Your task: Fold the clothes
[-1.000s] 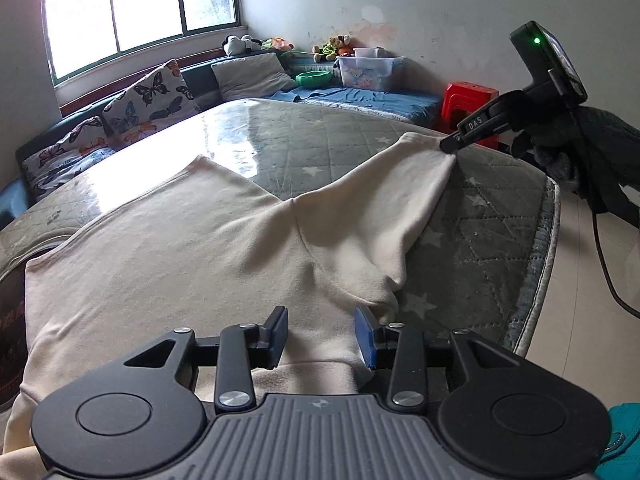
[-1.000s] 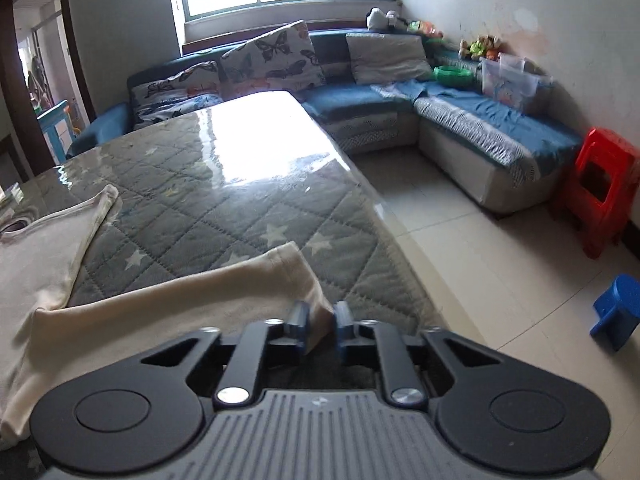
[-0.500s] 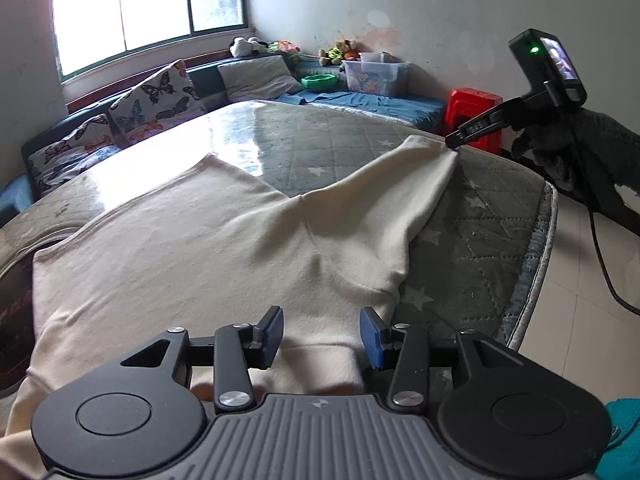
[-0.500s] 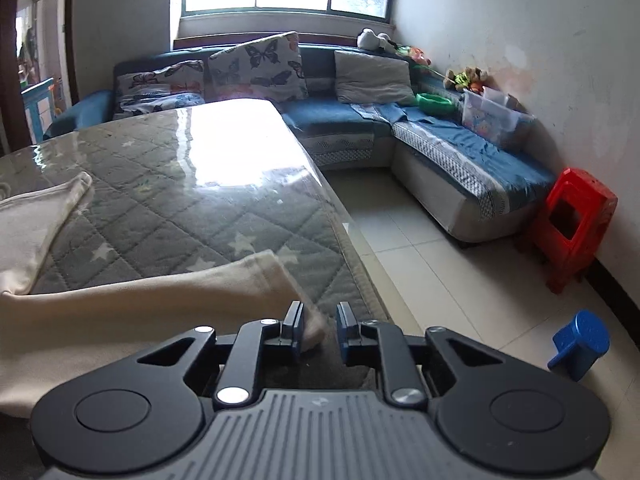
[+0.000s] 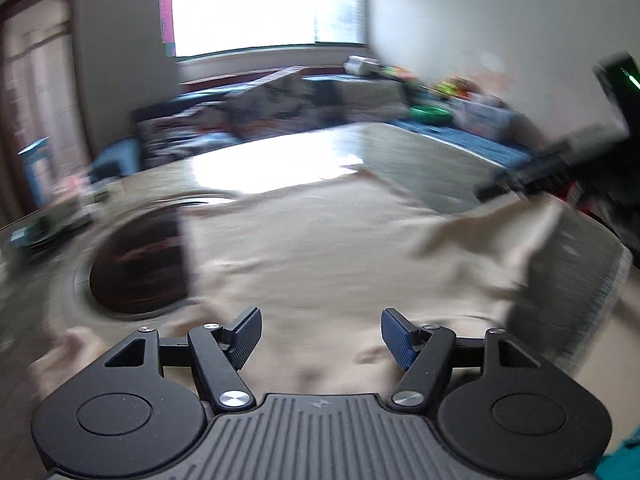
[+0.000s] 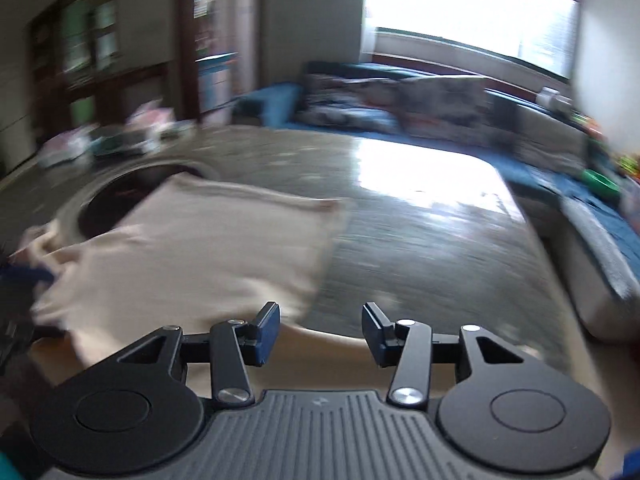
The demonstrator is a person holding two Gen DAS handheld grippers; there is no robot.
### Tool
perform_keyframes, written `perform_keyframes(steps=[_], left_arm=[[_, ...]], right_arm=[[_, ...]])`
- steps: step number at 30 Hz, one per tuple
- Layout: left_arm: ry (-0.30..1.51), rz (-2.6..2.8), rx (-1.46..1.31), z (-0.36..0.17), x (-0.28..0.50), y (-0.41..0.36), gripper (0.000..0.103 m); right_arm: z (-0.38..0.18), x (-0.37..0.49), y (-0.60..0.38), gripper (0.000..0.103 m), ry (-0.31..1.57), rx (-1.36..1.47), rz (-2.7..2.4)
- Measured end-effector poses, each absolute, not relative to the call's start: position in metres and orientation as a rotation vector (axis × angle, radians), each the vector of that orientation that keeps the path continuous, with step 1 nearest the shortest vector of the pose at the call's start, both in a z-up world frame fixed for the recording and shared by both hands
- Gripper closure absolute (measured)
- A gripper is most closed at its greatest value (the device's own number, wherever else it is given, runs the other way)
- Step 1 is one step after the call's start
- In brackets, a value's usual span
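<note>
While both views are smeared with blur, my left tongs [image 5: 321, 334] read clearly: jaws spread and widening, nothing between the pads, the cream garment [image 5: 320, 248] lying below and beyond them. They point downward over the cloth at a moderate slant.

My right tongs [image 6: 320, 330] are likewise parted and widening, with an empty gap. Their left finger [image 6: 267, 332] sits over the near edge of the garment [image 6: 192, 248]; the right finger is over bare table cover. They also tilt down toward the table.

From the left view, the right tool [image 5: 560, 156] shows as a dark streak at the upper right, just above a raised corner of the cloth; whether it touches, I cannot tell.

Garment: spread on the grey quilted table cover [image 6: 420, 240], rumpled at the near edge, one part folded across toward the right side in the left view. Its far left edge overlaps a dark round inset [image 5: 136, 264] in the table.

Beyond the table: blue sofa [image 6: 360, 92] with cushions, bright window [image 5: 256, 4] behind.
</note>
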State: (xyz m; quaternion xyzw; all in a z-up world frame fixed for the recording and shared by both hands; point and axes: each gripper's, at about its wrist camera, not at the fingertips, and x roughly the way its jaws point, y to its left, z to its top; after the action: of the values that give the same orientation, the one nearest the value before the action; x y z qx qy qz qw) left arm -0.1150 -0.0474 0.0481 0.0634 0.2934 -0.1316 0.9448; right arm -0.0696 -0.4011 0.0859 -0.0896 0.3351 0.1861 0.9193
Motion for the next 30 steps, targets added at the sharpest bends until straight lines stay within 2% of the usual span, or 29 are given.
perform_keyframes(steps=[7, 17, 20, 22, 23, 25, 30], left_arm=[[0.578, 0.094, 0.074, 0.061, -0.094, 0.037, 0.035], [0.724, 0.251, -0.018, 0.024, -0.07, 0.114, 0.036], [0.745, 0.217, -0.063, 0.016, -0.071, 0.118, 0.044], [0.737, 0.186, -0.096, 0.017, -0.072, 0.121, 0.064], [0.733, 0.167, -0.113, 0.017, -0.072, 0.122, 0.07], [0.709, 0.142, -0.117, 0.017, -0.074, 0.119, 0.092], [0.589, 0.2, -0.096, 0.032, -0.085, 0.121, 0.094]], right_arm=[[0.08, -0.064, -0.33, 0.057, 0.706, -0.275, 0.549], [0.068, -0.064, -0.29, 0.057, 0.736, -0.337, 0.646], [0.065, -0.064, -0.282, 0.057, 0.743, -0.356, 0.659], [0.064, -0.064, -0.279, 0.057, 0.744, -0.363, 0.664], [0.064, -0.063, -0.277, 0.057, 0.745, -0.366, 0.666], [0.064, -0.062, -0.275, 0.057, 0.745, -0.369, 0.666], [0.067, -0.061, -0.267, 0.056, 0.739, -0.382, 0.683]])
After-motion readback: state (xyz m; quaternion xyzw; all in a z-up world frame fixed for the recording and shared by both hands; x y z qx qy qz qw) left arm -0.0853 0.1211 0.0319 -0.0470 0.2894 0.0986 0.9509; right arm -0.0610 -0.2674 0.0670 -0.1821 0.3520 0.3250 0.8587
